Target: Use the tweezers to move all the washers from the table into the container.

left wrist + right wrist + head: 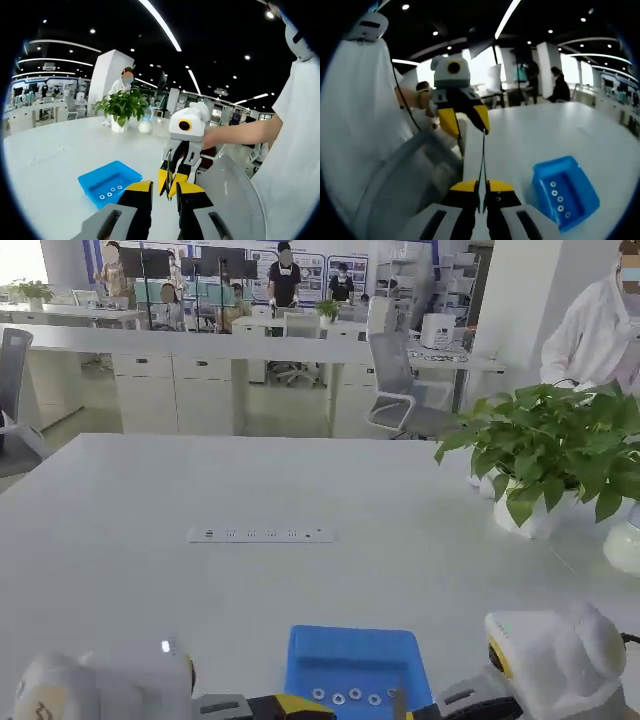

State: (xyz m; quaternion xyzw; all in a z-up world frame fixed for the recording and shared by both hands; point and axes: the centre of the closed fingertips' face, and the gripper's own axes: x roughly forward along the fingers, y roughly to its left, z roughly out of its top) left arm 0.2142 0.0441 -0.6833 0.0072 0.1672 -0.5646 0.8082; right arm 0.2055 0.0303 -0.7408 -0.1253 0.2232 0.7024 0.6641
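The right gripper (482, 187) clamps the tweezers (483, 155), pointing them at the left gripper's (470, 132) parted jaws, probably to regrip, while 5 washers (558, 200) sit rowed in the blue container (540, 191).

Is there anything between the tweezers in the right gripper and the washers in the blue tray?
Nothing visible. Bare table separates the tweezers from the blue tray holding the washers; the left gripper stands off that line.
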